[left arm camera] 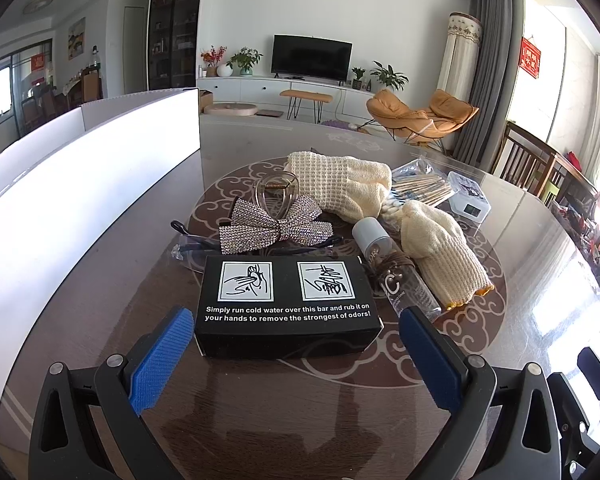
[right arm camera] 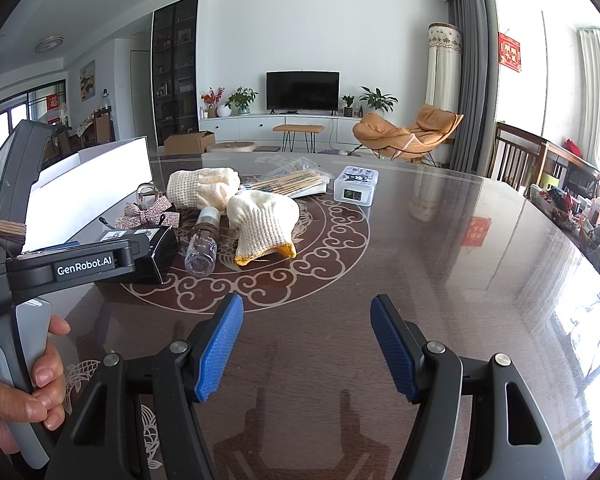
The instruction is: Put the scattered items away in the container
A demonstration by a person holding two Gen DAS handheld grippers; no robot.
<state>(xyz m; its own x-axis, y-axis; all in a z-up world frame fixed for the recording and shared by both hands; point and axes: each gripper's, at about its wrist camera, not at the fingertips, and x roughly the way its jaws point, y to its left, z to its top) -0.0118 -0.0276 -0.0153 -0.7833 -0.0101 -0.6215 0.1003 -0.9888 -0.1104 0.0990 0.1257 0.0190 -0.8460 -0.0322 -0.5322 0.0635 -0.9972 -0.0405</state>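
Holding: your left gripper [left arm camera: 296,330] spread wide around the black box [left arm camera: 286,306], untouching.
Right gripper [right arm camera: 306,344]: yours, spread, empty.

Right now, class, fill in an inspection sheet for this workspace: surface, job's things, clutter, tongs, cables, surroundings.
Surface: glossy dark table with a swirl pattern.
Job's things: black box, bow, hair claw, glasses, bottle, two gloves, stick pack, small clear box; white container to the left.
Clutter: nothing seen.
Tongs: left open, straddling the black box; right open, empty.
Cables: nothing seen.
Surroundings: TV, orange chair, plants.
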